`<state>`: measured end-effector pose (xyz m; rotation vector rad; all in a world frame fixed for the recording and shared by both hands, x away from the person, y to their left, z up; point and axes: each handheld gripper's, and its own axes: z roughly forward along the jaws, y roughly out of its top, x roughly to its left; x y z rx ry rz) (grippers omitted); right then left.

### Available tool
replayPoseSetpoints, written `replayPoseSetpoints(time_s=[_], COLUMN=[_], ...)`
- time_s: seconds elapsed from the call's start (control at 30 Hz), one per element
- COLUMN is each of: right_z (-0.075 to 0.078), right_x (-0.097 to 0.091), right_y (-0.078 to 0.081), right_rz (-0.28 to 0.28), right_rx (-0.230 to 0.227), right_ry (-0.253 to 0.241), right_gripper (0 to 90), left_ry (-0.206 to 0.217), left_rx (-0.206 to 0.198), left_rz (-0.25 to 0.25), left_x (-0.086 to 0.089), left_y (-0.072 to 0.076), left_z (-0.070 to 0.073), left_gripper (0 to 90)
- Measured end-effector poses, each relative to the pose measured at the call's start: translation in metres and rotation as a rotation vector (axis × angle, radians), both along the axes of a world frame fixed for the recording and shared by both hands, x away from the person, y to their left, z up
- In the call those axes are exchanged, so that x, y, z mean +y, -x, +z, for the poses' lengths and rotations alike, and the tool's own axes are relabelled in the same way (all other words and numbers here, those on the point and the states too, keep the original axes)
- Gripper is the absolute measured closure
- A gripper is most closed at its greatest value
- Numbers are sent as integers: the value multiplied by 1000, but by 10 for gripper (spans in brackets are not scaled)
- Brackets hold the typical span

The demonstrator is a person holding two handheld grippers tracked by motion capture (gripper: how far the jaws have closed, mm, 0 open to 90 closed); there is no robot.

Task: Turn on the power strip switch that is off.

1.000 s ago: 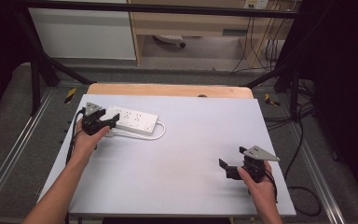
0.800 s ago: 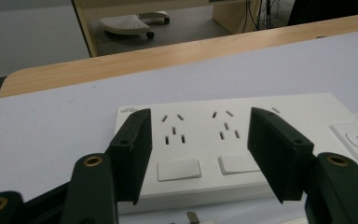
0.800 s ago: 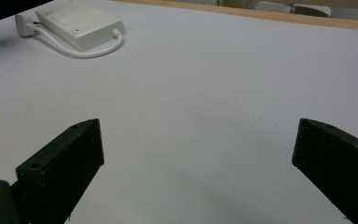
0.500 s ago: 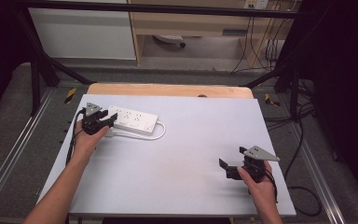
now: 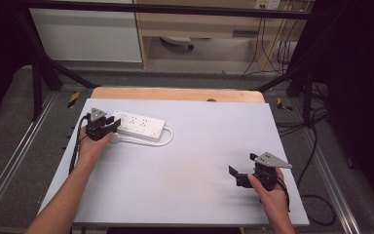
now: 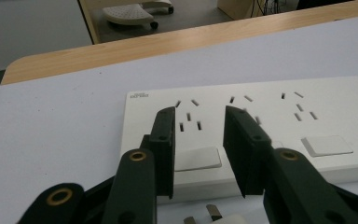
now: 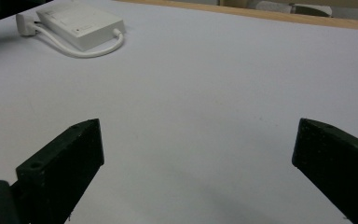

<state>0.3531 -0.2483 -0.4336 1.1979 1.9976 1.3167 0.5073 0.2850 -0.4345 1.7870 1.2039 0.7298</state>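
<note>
Grey floor (image 5: pixel 24 141), wooden desk (image 5: pixel 199 24), white cabinet (image 5: pixel 85 34) behind

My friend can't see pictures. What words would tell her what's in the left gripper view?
Two black jaws of the left gripper reach over a white power strip lying on a pale table; they have just been closing, with a gap left between them. A white plug with metal prongs peeks in just below the jaws.

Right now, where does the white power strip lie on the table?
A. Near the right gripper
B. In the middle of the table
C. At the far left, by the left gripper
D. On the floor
C: the high view shows the power strip at the table's far left, with the left gripper right at its end.
</note>
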Motion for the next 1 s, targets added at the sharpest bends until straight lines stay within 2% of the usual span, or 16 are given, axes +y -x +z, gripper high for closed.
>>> replayPoseSetpoints(time_s=[0.3, 0.77, 1.0], right_z=[0, 0, 0], right_x=[0, -1, -1], right_y=[0, 0, -1], right_rz=[3, 3, 3], right_rx=[2, 2, 2], right_ry=[0, -3, -2], right_gripper=[25, 25, 25], left_ry=[2, 50, 56], left_rx=[15, 38, 36], left_rz=[5, -20, -29], left_x=[3, 1, -1], left_y=[-3, -5, -6], left_z=[-4, -8, -9], left_gripper=[678, 857, 900])
